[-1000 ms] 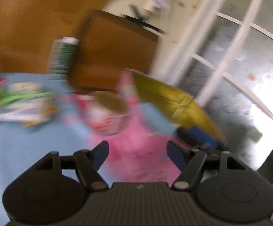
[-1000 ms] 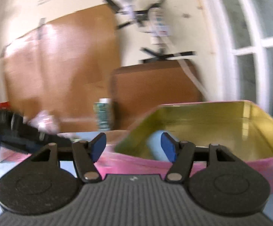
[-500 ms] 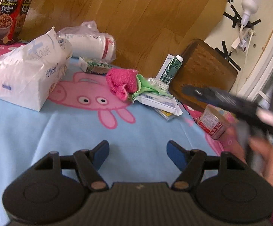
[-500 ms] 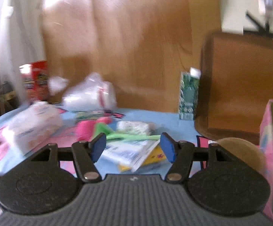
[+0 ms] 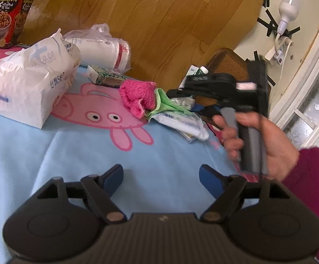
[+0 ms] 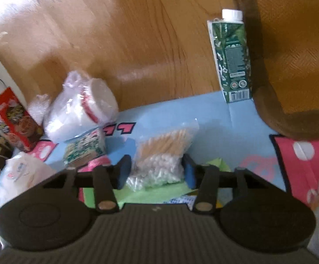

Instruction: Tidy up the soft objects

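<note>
The left gripper [image 5: 161,175] is hovering over bare blue cloth [image 5: 89,154], its jaws having just been opening and now standing wide with nothing between them. Ahead of it the cloth is lying open all the way to the pig print. At far left a tissue pack [image 5: 27,88] is sitting, with a bagged white roll [image 5: 102,48] behind it against the wooden board [image 5: 148,11], and a red box [image 5: 5,11] standing at the far left corner. A small green box [image 5: 106,78] is lying just beyond the pig print.

In the middle distance a pink towel [image 5: 138,98] is lying bunched, touching a green cloth [image 5: 162,103] on its right, which is resting on a white packet [image 5: 181,123]. To the right a hand [image 5: 258,140] in a dark red sleeve is holding the right gripper over that pile, crowding the right side.

In the right wrist view the right gripper [image 6: 157,173] is reaching around a bag of cotton swabs [image 6: 163,154]. Its jaws have just been closing and are narrow, with the bag between the pads; the left pad seems to be touching the bag, though blur is hiding whether both are pressing. The bag is lying on the green cloth [image 6: 155,193], clear blue cloth beyond it running to a green carton [image 6: 232,59] standing at the board's edge. A brown tray [image 6: 295,55] is leaning at far right.
</note>
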Available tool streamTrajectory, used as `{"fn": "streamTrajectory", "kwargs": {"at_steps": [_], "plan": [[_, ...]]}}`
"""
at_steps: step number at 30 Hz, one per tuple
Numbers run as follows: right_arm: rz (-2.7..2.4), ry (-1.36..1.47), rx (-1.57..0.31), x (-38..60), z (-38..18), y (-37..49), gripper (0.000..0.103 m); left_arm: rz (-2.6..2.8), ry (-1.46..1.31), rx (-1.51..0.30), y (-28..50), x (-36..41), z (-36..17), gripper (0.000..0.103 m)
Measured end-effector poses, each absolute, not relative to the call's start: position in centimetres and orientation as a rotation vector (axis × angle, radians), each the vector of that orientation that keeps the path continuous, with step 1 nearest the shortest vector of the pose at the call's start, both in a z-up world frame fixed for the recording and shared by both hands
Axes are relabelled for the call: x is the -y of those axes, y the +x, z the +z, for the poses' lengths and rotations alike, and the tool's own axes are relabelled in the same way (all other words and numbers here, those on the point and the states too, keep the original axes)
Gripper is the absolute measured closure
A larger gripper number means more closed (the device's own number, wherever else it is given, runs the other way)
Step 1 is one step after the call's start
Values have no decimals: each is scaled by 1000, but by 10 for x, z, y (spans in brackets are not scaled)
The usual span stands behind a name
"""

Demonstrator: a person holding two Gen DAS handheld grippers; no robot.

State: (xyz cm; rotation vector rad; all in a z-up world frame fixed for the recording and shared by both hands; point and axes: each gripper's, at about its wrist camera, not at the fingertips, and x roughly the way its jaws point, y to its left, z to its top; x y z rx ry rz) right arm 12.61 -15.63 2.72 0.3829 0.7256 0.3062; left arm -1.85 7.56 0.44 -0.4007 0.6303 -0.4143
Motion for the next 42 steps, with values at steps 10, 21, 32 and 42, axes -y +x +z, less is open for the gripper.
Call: {"fn": "streamTrajectory", "kwargs": {"at_steps": [10,21,32,42], "plan": [[544,379,-672,201,11,-20,58,-411,-405,-630,-20,-74,4,21],[520,169,-529,206,-1,-117,21,-510,-562,-705,-22,-74,6,16],[517,34,-508,190,-14,-124,49,-631,-420,-896,-36,20,11,41],[236,96,-233,273,25,-141,50,-857,-236,-736,-13,145,87,42]]}}
